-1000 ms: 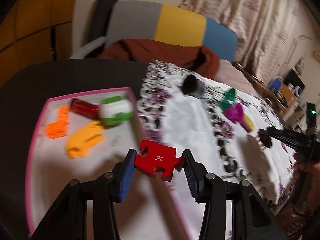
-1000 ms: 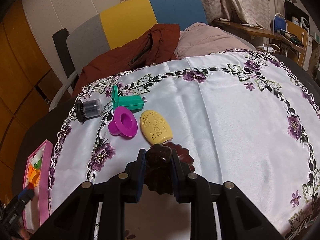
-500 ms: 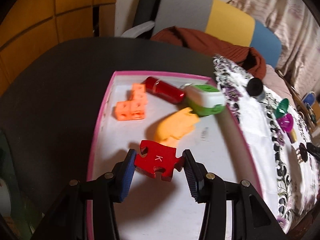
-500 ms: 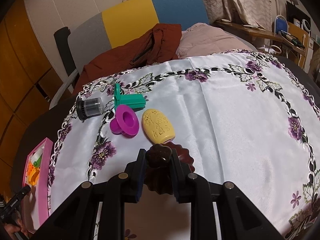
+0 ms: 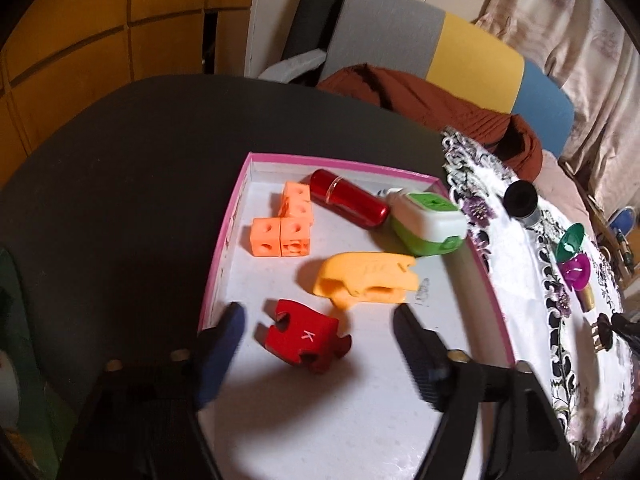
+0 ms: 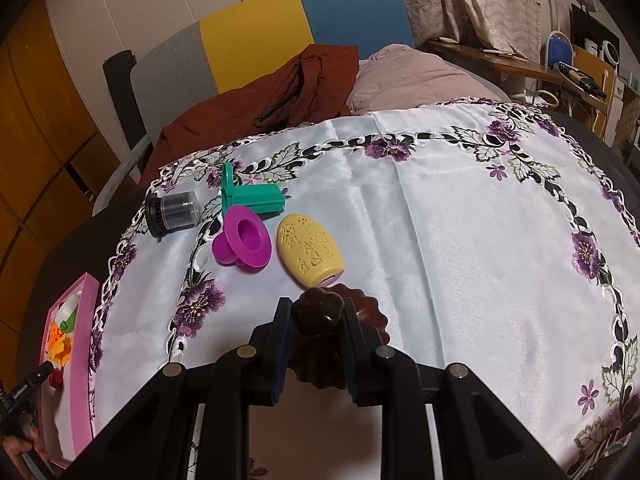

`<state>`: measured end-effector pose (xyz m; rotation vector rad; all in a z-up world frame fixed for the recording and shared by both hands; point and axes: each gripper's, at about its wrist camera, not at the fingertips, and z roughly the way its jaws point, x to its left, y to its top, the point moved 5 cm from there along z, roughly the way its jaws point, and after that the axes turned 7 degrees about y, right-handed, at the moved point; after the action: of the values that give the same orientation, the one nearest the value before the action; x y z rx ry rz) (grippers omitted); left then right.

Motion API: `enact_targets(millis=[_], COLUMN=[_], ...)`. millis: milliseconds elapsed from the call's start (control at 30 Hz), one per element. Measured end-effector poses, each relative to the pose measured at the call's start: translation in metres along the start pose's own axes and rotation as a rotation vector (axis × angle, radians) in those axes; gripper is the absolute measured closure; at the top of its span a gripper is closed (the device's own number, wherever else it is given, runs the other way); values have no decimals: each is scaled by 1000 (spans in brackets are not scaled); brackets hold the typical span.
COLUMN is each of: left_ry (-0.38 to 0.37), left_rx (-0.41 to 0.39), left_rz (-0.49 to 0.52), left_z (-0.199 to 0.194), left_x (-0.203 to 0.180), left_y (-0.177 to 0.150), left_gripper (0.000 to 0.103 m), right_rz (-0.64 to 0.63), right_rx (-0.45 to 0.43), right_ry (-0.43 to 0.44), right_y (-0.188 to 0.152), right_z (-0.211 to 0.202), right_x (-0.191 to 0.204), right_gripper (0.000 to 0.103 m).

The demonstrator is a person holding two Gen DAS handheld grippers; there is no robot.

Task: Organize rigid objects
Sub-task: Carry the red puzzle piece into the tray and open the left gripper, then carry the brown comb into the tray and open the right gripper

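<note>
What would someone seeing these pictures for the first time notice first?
Probably the red puzzle piece marked K, lying in the pink-rimmed tray between the left gripper fingers, whose jaws have just been opening and stand clear of it. Next, the right gripper shut on a dark brown flower-shaped piece above the white floral tablecloth.

Dark table [image 5: 140,152] (tray [image 5: 344,163], cloth [image 6: 440,216])

One letter only — a white "K" on the red puzzle piece [image 5: 304,336].
</note>
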<state>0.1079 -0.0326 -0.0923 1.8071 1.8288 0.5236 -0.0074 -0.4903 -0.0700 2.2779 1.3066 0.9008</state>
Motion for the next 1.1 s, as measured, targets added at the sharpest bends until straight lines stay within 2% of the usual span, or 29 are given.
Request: enact_targets(millis=[167, 300, 533, 733, 933, 1100], left_ry=[-33, -75, -81, -81, -79, -78], left_rx=[-38, -26, -25, -21, -15, -23], left_rz=[0, 20, 87, 74, 63, 77], left_z=[-16, -23, -29, -29, -29, -33], left_x=[-7, -20, -32, -23, -19, -19], left_y=[-7, -16, -33, -36, -37, -39], left_gripper=[6, 6, 6, 6, 4, 3], right_rz=[-6, -16, -55, -152, -153, -205], right_rx=[-7, -11, -13, -32, 8, 41], right_ry=[7, 20, 51, 88, 174, 258], right_y=[0, 0, -2, -6, -24, -40], right_z=[-2, -3, -5, -11, -9, -7], right_x=[2, 7, 20, 48, 80, 126], right_gripper=[81, 81, 81, 81, 81, 81])
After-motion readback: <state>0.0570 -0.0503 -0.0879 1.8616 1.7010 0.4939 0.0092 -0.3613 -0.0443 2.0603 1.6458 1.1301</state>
